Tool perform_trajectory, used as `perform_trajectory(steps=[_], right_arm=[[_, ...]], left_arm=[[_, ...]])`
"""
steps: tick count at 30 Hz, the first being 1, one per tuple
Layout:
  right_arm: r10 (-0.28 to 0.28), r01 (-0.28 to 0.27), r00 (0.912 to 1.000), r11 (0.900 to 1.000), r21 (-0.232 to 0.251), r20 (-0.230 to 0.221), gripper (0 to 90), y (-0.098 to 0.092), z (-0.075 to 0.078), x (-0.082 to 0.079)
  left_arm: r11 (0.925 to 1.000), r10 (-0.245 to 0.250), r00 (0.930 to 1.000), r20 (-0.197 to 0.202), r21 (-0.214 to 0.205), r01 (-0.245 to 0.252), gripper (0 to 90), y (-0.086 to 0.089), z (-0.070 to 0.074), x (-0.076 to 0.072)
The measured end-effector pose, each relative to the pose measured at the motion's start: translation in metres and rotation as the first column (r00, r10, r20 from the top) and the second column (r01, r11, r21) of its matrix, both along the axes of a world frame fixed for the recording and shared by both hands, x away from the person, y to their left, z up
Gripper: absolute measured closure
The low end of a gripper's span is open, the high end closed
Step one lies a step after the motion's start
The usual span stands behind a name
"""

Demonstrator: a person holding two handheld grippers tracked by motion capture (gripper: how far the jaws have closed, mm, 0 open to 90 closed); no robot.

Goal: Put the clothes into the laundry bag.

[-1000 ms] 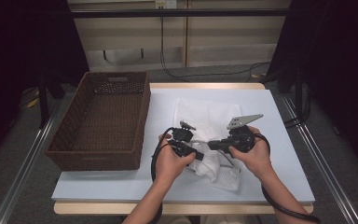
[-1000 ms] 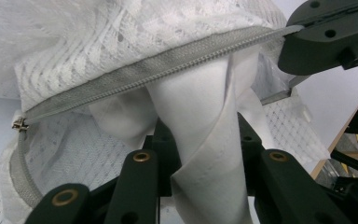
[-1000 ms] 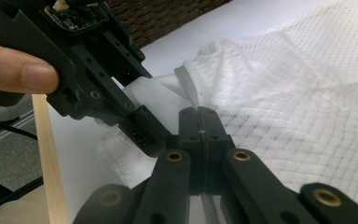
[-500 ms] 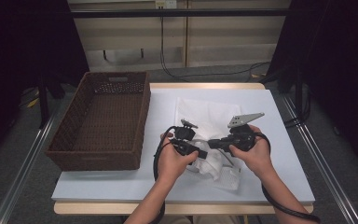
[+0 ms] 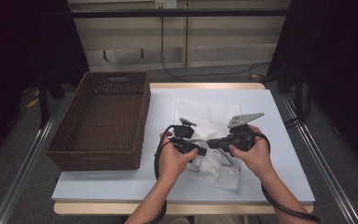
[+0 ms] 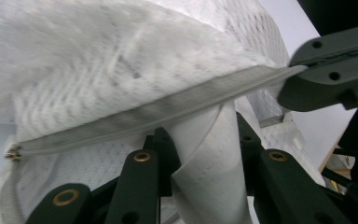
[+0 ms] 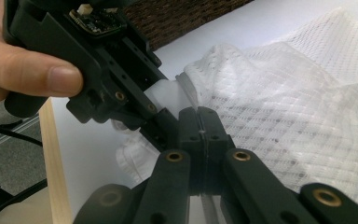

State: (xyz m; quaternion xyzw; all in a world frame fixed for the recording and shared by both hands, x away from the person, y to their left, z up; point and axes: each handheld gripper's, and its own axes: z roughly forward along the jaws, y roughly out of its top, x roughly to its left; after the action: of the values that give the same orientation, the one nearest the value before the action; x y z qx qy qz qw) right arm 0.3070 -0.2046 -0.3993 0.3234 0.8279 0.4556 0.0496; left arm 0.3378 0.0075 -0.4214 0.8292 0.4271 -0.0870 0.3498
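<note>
The white mesh bag (image 5: pixel 209 140) lies on the table (image 5: pixel 279 154), at 3 o'clock from the wicker basket (image 5: pixel 102 121) and just beside it. The left claw (image 5: pixel 204 150) grips a fold of the bag's white fabric below the zipper (image 6: pixel 144 112). The right claw (image 5: pixel 210 143), jaws pressed together, pinches the zipper end at 3 o'clock from the left claw, nearly tip to tip.

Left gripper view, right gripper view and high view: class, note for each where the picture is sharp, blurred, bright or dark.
Left gripper view: the white mesh bag is smeared and over-bright at upper left; its grey zipper band reads sharper. Right gripper view: the mesh weave is crisp, while the near black tool looks soft. High view: the table is evenly lit with faint shadows, and the surroundings fall dark.
</note>
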Motion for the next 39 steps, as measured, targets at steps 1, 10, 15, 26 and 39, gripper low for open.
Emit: perform_trajectory(steps=[1,10,15,26,39], right_arm=[[0.0,0.0,1.0,1.0,0.001,-0.001,90.0,0.0,0.0,0.0],[-0.001,0.001,1.0,1.0,0.008,0.0,90.0,-0.001,0.001,0.0],[-0.002,0.002,1.0,0.9999,0.011,0.004,90.0,-0.001,0.003,0.0],[0.003,-0.003,1.0,0.9999,0.012,0.006,90.0,0.0,0.002,0.0],[-0.002,0.002,1.0,0.9997,0.023,0.006,90.0,-0.002,0.002,0.0]], left_arm=[[0.9997,0.021,0.9998,-0.003,-0.012,-0.021,69.8,0.0,0.0,0.0],[0.9984,0.049,0.9988,0.006,-0.028,-0.049,69.9,0.005,0.002,0.002],[0.9981,0.048,0.9987,0.016,-0.038,-0.048,69.8,0.004,0.005,0.001],[0.9969,0.047,0.9988,0.011,-0.064,-0.046,69.7,-0.005,-0.001,0.001],[0.9947,0.07,0.9968,0.038,-0.078,-0.067,69.7,0.004,0.01,0.0]])
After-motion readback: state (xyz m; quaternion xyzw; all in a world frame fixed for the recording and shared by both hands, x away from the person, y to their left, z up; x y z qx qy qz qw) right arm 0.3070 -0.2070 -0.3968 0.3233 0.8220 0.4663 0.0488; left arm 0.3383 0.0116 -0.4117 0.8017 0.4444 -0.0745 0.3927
